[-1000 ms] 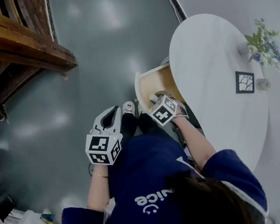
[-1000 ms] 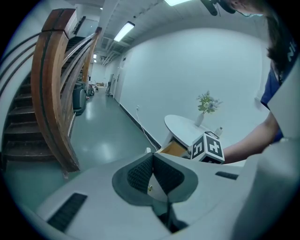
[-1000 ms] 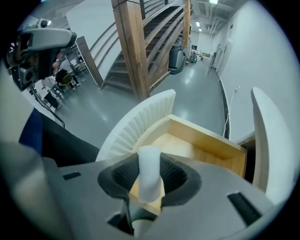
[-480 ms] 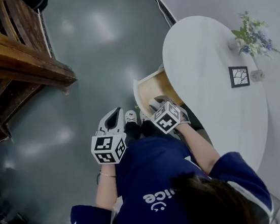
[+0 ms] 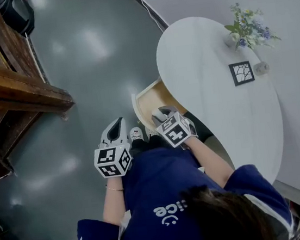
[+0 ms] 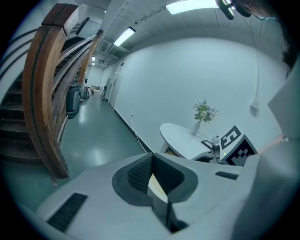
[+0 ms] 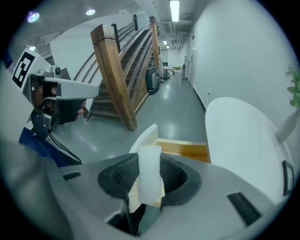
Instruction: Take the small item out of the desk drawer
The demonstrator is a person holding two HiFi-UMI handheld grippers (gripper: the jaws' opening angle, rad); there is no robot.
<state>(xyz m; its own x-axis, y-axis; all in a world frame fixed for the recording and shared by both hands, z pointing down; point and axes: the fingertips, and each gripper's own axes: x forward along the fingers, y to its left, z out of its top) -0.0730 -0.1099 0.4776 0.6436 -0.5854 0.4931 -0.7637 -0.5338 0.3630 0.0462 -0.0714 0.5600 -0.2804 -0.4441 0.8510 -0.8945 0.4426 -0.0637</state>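
Note:
My right gripper [image 7: 149, 161] is shut on a small white tube-shaped item [image 7: 150, 180], which stands upright between the pads. It hangs above the open light-wood drawer [image 7: 183, 149] that sticks out from under the white oval desk [image 7: 241, 140]. From the head view, the right gripper [image 5: 161, 113] sits over the drawer's [image 5: 150, 97] near end, and the item is hidden there. My left gripper [image 5: 116, 128] floats left of the drawer over the floor, fingers together with nothing in them. In its own view, the left gripper [image 6: 152, 161] is shut.
On the desk [image 5: 210, 81] stand a vase of flowers [image 5: 245, 28] and a small framed picture [image 5: 241, 73]. A wooden staircase [image 5: 9, 88] rises at the left over the grey floor. The person's shoes [image 5: 136, 134] are beside the drawer front.
My right gripper has risen from the drawer with the white item in its jaws. The left gripper drifted slightly, and the head view swung so the desk sits further left.

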